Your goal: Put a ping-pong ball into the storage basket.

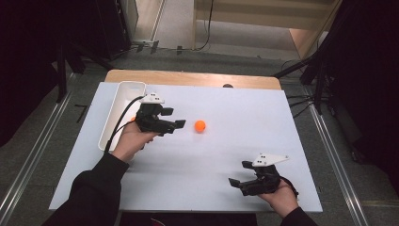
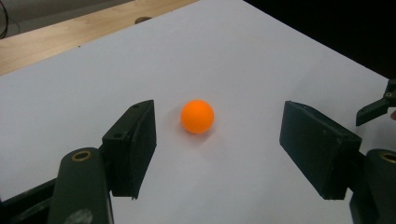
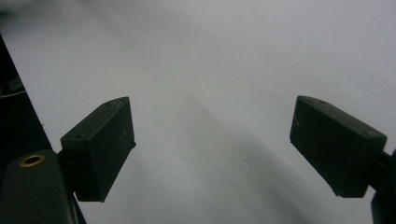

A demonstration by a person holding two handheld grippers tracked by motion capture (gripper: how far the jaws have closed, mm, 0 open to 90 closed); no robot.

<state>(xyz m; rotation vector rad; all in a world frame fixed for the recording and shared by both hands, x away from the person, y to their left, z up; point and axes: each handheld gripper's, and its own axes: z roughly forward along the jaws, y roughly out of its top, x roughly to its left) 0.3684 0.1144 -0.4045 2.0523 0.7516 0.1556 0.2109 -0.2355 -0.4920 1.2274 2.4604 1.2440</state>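
Observation:
An orange ball (image 1: 200,125) lies on the white tabletop (image 1: 226,150), a little left of centre. My left gripper (image 1: 174,117) is open just left of the ball, with its jaws pointing at it. In the left gripper view the ball (image 2: 197,116) sits on the table slightly beyond my left gripper (image 2: 219,135), not touching either jaw. My right gripper (image 1: 240,173) is held near the front right edge, open and holding nothing. In the right gripper view the right gripper (image 3: 210,121) has only the bare tabletop (image 3: 210,56) between its wide-apart jaws.
A long white tray (image 1: 123,106) lies along the table's left side, behind the left hand. A small bit of orange (image 1: 133,119) shows between tray and hand. A wooden strip (image 1: 188,77) runs along the far edge. Dark stands and floor surround the table.

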